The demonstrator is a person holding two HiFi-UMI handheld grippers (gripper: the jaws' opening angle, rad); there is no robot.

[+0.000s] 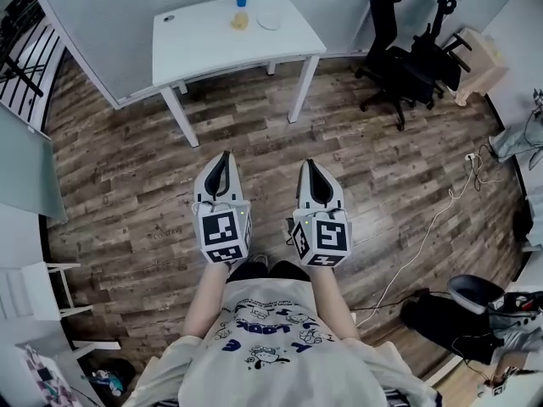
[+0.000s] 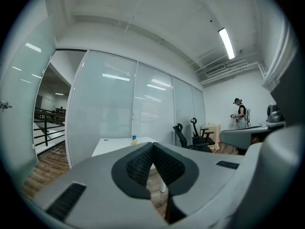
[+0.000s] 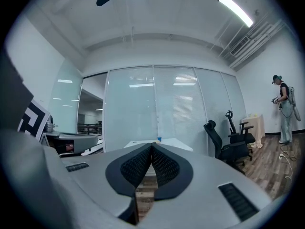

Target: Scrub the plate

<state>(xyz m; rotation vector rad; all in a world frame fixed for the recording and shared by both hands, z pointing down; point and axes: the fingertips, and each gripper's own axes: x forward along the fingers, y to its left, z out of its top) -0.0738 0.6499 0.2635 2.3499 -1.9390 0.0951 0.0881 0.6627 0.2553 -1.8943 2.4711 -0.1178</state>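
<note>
A white plate (image 1: 269, 22) lies on the white table (image 1: 212, 41) at the far side of the room, next to a yellowish sponge (image 1: 240, 21) and a small blue cup (image 1: 242, 0). Both grippers are held side by side over the wooden floor, well short of the table and pointing towards it. My left gripper (image 1: 225, 153) is shut with nothing between its jaws, its tips (image 2: 152, 143) meeting in the left gripper view. My right gripper (image 1: 307, 163) is also shut and empty, its tips (image 3: 152, 145) touching. The table (image 2: 114, 146) and blue cup (image 2: 134, 138) show small beyond the left jaws.
Black office chairs (image 1: 407, 58) stand to the right of the table. A glass partition runs behind it. A white cable (image 1: 424, 236) trails over the floor at the right. A person (image 3: 284, 109) stands far off at the right. A white stool (image 1: 34, 287) is at the left.
</note>
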